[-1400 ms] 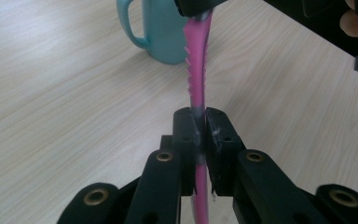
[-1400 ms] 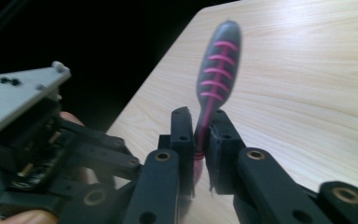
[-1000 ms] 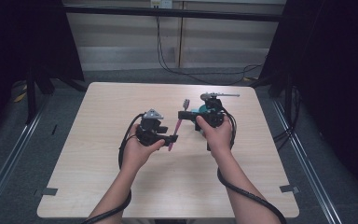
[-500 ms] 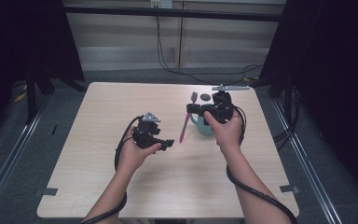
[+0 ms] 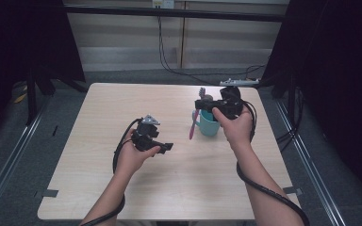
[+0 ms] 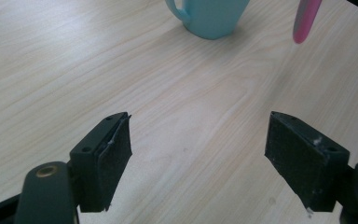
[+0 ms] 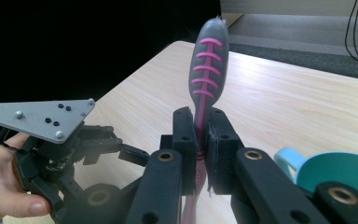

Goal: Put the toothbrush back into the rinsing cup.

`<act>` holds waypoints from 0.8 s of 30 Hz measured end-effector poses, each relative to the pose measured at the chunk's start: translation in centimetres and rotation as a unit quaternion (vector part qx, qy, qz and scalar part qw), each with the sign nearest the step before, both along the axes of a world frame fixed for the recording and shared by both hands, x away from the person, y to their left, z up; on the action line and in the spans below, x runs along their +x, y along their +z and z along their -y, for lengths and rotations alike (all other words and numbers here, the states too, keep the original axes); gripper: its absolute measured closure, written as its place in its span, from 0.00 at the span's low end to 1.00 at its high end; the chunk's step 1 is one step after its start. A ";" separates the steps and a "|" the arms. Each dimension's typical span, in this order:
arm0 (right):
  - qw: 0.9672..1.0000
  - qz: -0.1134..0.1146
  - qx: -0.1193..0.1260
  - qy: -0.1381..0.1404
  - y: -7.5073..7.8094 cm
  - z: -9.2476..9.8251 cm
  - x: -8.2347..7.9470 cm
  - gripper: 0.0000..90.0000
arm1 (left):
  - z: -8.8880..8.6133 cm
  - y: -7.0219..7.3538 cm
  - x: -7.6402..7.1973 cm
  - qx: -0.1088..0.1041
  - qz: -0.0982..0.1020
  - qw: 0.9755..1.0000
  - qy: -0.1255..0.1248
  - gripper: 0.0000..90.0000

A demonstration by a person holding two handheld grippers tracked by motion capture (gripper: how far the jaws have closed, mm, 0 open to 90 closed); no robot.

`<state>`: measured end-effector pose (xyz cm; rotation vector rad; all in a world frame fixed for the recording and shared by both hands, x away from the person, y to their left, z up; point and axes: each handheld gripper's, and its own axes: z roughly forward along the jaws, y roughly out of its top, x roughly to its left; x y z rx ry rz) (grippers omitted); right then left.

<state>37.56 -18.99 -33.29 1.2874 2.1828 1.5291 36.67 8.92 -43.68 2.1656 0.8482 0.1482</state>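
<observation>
- Your right gripper (image 5: 202, 104) pinches the toothbrush (image 5: 193, 123) across its neck, jaws pressed onto it. The brush hangs just beside the mug (image 5: 209, 123), on the handle side, its pink tail pointing down toward the worktop (image 5: 169, 188) and its head up.
- Judging from that hold, the tail could knock the mug's rim or handle if you swing it across without lifting first, and the mug looks light enough to tip or slide.
- The grip sits on a thin, tapered part of the brush. I judge that a quick turn of your wrist could let the brush pivot or slip between the jaws and drop beside the mug.
- Your left gripper (image 5: 168, 147) is spread wide and holds nothing. It hovers over the worktop well apart from the mug, on the handle side, pointing toward it. If you move it in to steady the mug, the two grippers may collide beside the handle.
- Its cable trails back along your forearm. It could snag on a long reach toward the mug.
- Count: one toothbrush, one mug, two grippers, one worktop.
</observation>
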 end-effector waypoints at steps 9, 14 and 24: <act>1.000 0.006 -0.007 -0.005 1.7 1.1 0.2 0.93 | -0.3 -0.3 0.0 0.008 -0.003 1.000 -0.002 0.25; 1.000 0.012 -0.011 -0.010 2.3 1.5 0.4 0.93 | -0.3 -0.4 0.0 0.011 -0.002 1.000 0.002 0.25; 0.999 0.016 -0.009 -0.037 2.4 2.9 1.0 0.93 | -0.8 -0.6 0.0 0.031 -0.005 0.999 0.002 0.24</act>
